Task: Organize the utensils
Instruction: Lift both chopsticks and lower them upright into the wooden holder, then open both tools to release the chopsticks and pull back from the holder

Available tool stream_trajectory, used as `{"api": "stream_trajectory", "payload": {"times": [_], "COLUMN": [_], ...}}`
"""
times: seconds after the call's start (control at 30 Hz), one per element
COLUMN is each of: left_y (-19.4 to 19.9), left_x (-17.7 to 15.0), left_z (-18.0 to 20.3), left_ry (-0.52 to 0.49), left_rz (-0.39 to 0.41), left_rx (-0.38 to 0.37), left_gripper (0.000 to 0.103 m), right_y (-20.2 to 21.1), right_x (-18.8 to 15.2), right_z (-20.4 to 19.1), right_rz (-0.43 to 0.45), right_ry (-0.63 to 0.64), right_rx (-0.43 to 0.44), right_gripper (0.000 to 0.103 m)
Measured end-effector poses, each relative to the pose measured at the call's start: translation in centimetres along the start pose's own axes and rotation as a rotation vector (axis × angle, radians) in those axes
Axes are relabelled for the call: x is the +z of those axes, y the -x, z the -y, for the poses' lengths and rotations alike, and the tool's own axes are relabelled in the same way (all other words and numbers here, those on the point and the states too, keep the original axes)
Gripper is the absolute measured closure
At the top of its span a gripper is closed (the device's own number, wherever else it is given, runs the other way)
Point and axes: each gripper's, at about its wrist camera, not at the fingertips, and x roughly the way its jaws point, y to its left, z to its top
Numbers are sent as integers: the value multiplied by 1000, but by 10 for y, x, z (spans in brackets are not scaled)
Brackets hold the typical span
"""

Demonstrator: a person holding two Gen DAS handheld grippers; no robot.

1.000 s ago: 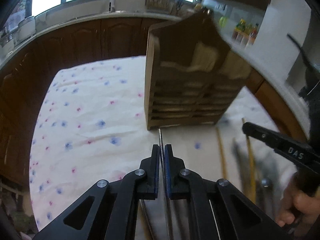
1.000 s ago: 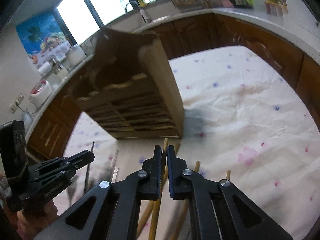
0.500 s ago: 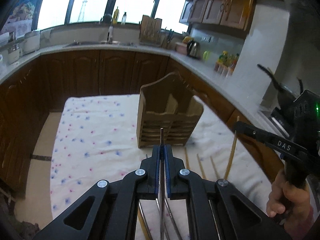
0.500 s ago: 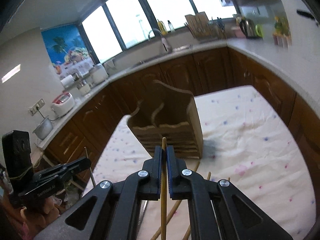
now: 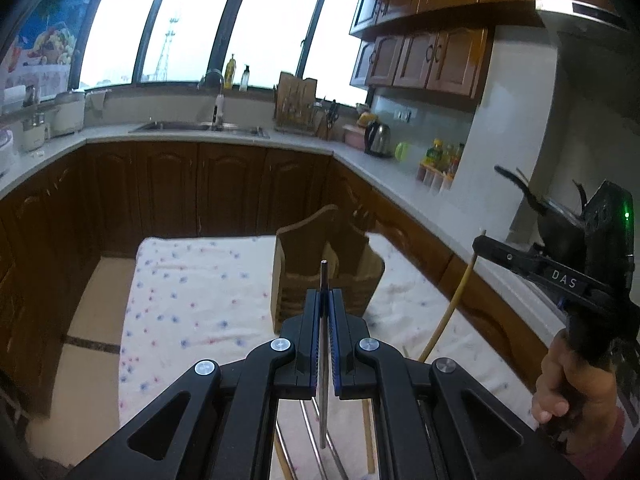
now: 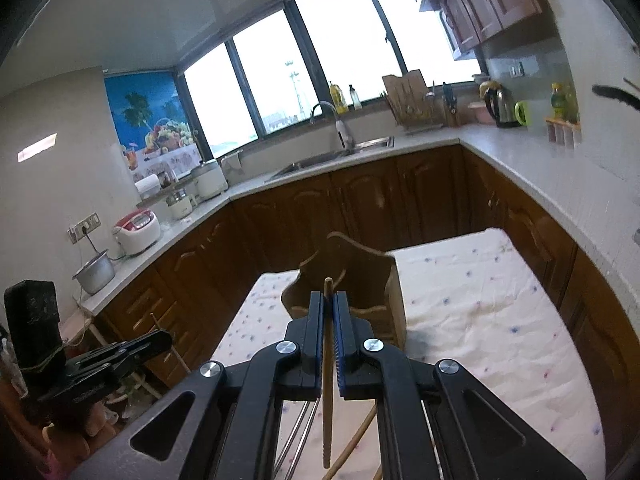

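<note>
1. Between my left gripper's closed pads, I am holding a metal chopstick upright; my right gripper is clamping a wooden chopstick the same way.
2. Both are hanging above the cloth-covered table, short of the wooden holder.
3. I am judging it best to keep each stick vertical, centre it over one compartment, lower it, then release.
4. My right hand is gripping its handle, raised beside the left.

Left hand-held gripper raised, pointing level, jaws pinched on a metal chopstick that hangs down between them. Right hand-held gripper at similar height, jaws clamped on a wooden chopstick. Right hand wraps its grip.
</note>
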Motion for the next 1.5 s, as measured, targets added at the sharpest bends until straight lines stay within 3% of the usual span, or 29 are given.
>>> {"api": "stream_trajectory", "payload": {"times": [0.33, 0.57, 0.7, 0.87, 1.17, 1.27, 1.5], "left_y": [-3, -35, -73, -124, -218, -240, -250], "left_x": [34, 54, 52, 35, 1, 0, 15], "left_z": [-2, -7, -9, -14, -23, -22, -29], "left_ry": [-17, -9, -6, 22, 102, 122, 123], "left_rz": [198, 304, 350, 367, 319, 299, 244], "left_rx": [-4, 7, 36, 73, 115, 115, 114], "left_gripper": [100, 100, 100, 100, 100, 100, 100], "right_y": [0, -17, -37, -70, -121, -131, -135], "right_x": [55, 93, 106, 102, 62, 51, 43], "right_z": [5, 10, 15, 19, 45, 52, 63], "right_rz": [165, 266, 286, 270, 231, 210, 186], "right_ry": [10, 0, 3, 18, -34, -58, -92], "right_rx": [-49, -87, -105, -128, -143, -144, -146], "right_gripper": [99, 99, 99, 98, 98, 98, 98]}}
